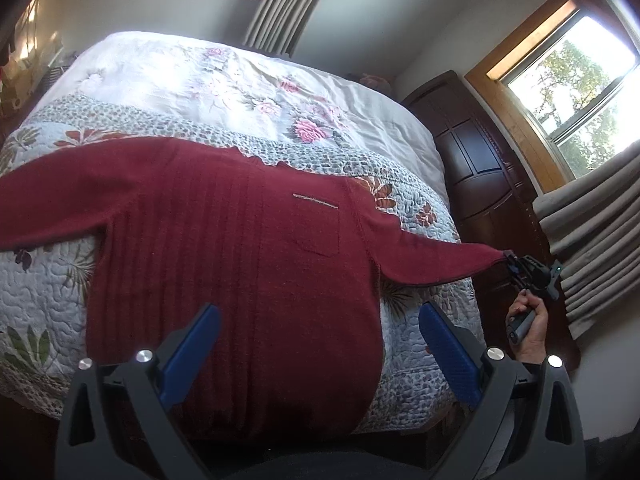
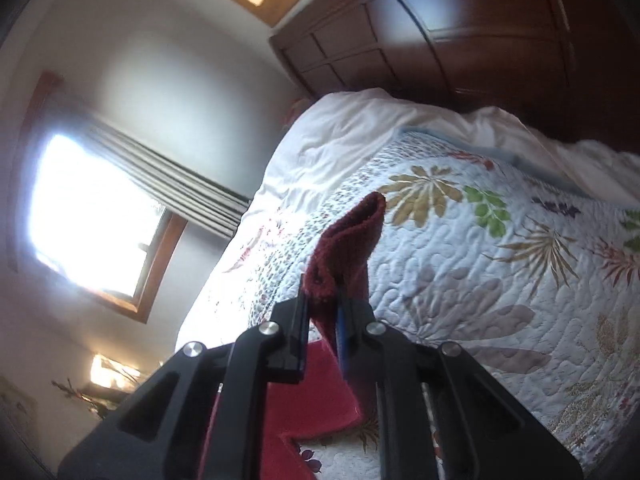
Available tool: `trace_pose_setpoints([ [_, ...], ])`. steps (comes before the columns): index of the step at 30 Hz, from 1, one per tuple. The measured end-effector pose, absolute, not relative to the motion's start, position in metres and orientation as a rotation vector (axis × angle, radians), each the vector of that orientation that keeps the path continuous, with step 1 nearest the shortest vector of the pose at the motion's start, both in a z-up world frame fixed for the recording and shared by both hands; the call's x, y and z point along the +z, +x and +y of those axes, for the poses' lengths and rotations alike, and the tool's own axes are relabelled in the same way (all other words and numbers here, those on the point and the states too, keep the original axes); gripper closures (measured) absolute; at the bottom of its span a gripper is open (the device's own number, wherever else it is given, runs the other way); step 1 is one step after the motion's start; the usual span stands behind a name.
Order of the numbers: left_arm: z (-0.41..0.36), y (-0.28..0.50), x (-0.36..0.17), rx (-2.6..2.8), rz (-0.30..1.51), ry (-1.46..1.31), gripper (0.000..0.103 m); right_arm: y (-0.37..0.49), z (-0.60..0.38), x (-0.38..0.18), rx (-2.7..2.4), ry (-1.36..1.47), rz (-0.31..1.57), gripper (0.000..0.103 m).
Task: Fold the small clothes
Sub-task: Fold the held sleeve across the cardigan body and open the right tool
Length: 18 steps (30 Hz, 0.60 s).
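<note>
A dark red knit sweater (image 1: 224,240) with a chest pocket lies spread flat on the floral quilt (image 1: 36,280), its hem at the near edge of the bed. My left gripper (image 1: 320,320) hovers open above the sweater's lower body, blue pads wide apart with nothing between them. At the bed's right side my right gripper (image 1: 514,266) is shut on the cuff of the right sleeve (image 1: 440,260), which is pulled out straight. In the right wrist view the cuff (image 2: 348,248) sticks up between the shut fingers of the right gripper (image 2: 324,312). The left sleeve (image 1: 52,208) lies stretched toward the left.
A dark wooden headboard (image 1: 480,168) stands along the bed's right side. Windows with grey curtains (image 1: 592,216) sit at the right and at the back. A white floral duvet (image 1: 224,76) covers the far half of the bed. A hand (image 1: 528,320) grips the right gripper's handle.
</note>
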<state>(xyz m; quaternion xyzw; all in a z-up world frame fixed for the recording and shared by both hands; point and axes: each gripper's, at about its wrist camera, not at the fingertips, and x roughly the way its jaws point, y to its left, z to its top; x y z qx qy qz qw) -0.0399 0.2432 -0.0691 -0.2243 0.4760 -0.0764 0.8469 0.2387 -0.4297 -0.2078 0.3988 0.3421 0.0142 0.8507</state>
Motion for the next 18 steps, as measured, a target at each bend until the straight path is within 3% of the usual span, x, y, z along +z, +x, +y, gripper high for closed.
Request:
trace_pose_setpoints([
  [5, 0.265, -0.038, -0.087, -0.254, 1.018, -0.565, 0.004, 0.237, -0.370, -0.157, 0.105, 0.690, 0.698, 0.092],
  [9, 0.269, -0.039, -0.092, -0.256, 1.023, -0.489, 0.004, 0.241, -0.316, -0.130, 0.160, 0.571, 0.705, 0.092],
  [18, 0.293, -0.031, -0.115, -0.273, 1.072, -0.494, 0.004, 0.243, -0.183, -0.104, 0.274, 0.354, 0.742, 0.092],
])
